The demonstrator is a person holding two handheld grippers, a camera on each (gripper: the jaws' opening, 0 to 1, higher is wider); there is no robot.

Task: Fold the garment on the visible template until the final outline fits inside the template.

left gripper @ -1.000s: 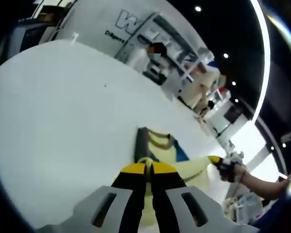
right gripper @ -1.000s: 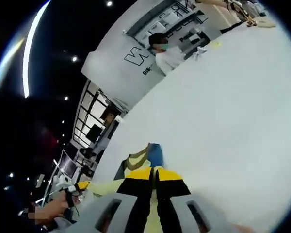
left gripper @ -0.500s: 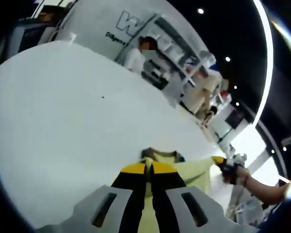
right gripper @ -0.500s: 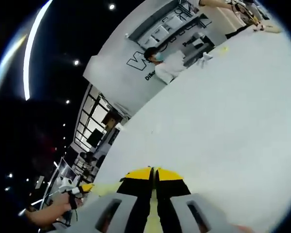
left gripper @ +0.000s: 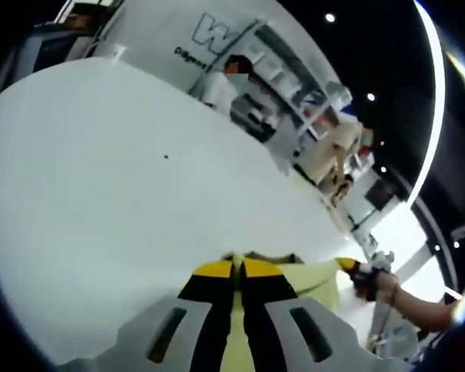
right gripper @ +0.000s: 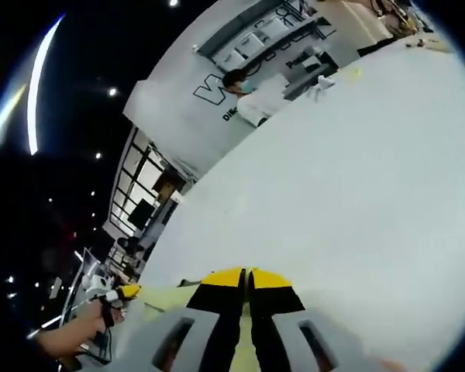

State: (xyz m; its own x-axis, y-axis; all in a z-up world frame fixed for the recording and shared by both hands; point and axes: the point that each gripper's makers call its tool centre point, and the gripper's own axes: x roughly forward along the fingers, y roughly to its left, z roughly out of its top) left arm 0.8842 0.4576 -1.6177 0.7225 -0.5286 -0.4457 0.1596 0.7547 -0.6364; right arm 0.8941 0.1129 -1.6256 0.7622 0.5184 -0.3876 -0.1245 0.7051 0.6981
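We see the pale yellow garment [left gripper: 310,273] held up off the white worktop [left gripper: 124,201], stretched between the two tongs: in the left gripper view its cloth runs from our left tongs [left gripper: 239,267], whose yellow-tipped jaws are pressed together on an edge of it, across to the right tongs [left gripper: 347,266], gripped in a hand [left gripper: 384,285] at the right of that view and pinched on the far corner. In the right gripper view the same strip of yellow cloth [right gripper: 167,294] spans from the right tongs [right gripper: 246,273], jaws closed on it, to the left tongs [right gripper: 128,291] low at the left, with a hand [right gripper: 93,314] around them. The worktop ahead of both tongs is a broad bare white surface with wide room to move; its far edge curves across the upper part of each view. Beyond that edge we see a wall with large lettering [left gripper: 209,31], shelving [left gripper: 294,77], and a person in white [right gripper: 256,97] standing near it.
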